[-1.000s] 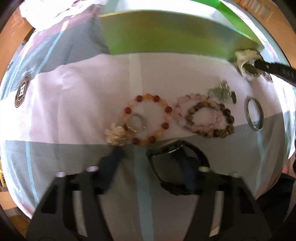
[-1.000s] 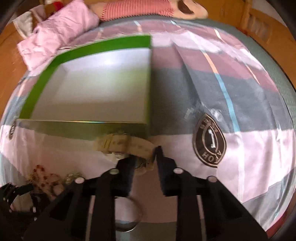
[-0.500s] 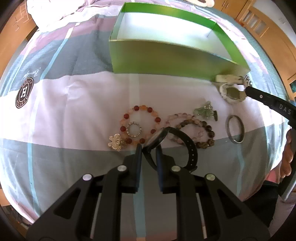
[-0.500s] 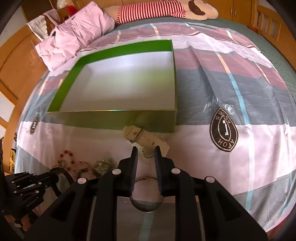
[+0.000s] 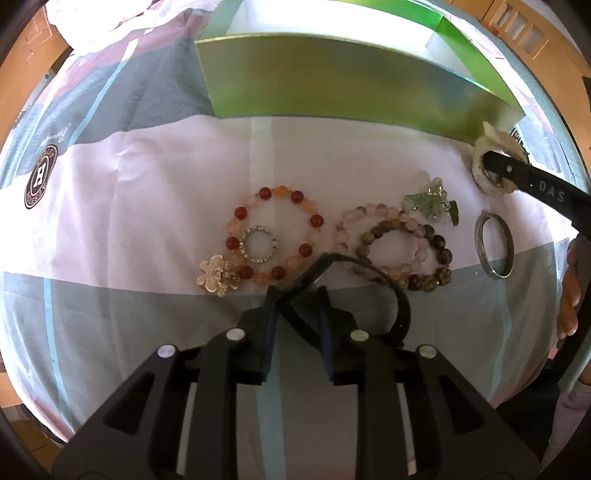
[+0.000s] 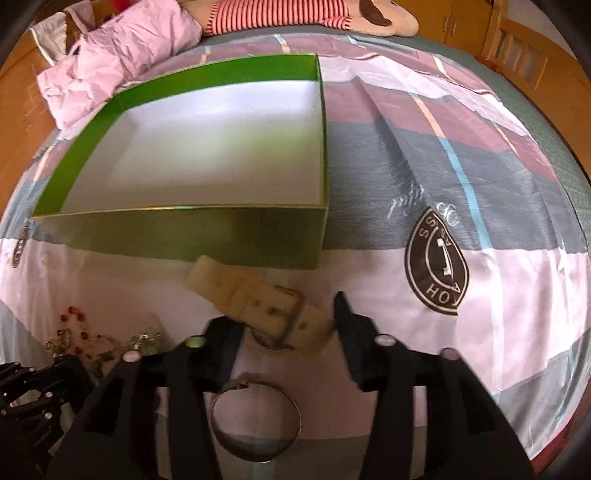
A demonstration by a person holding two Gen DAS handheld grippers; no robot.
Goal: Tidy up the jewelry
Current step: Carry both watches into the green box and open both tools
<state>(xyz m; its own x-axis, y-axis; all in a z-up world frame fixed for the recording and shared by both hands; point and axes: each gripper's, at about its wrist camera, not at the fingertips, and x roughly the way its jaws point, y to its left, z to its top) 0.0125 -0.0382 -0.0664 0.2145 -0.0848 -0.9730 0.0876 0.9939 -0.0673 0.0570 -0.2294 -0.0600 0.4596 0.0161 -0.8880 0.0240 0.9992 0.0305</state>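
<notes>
Jewelry lies on a patchwork bedspread before an empty green box (image 5: 332,77), also in the right wrist view (image 6: 207,236). My left gripper (image 5: 295,306) stands a little open around the band of a black watch (image 5: 391,291), which rests on the bed. Beyond it lie a red-and-orange bead bracelet (image 5: 275,234), a crystal ring (image 5: 258,244), a flower brooch (image 5: 216,275), pink and brown bead bracelets (image 5: 399,251), a green charm (image 5: 430,203) and a silver bangle (image 5: 495,243). My right gripper (image 6: 284,325) is open on both sides of a cream watch (image 6: 266,306).
The silver bangle (image 6: 255,421) lies between my right gripper's arms. A pink pillow (image 6: 118,48) and a striped plush toy (image 6: 295,14) lie beyond the box. A wooden bed frame (image 6: 524,55) edges the bed. The right gripper's finger (image 5: 535,184) shows over the cream watch.
My left gripper has opened a little and dropped closer to the bed around the black watch. My right gripper has opened wide and moved down around the cream watch.
</notes>
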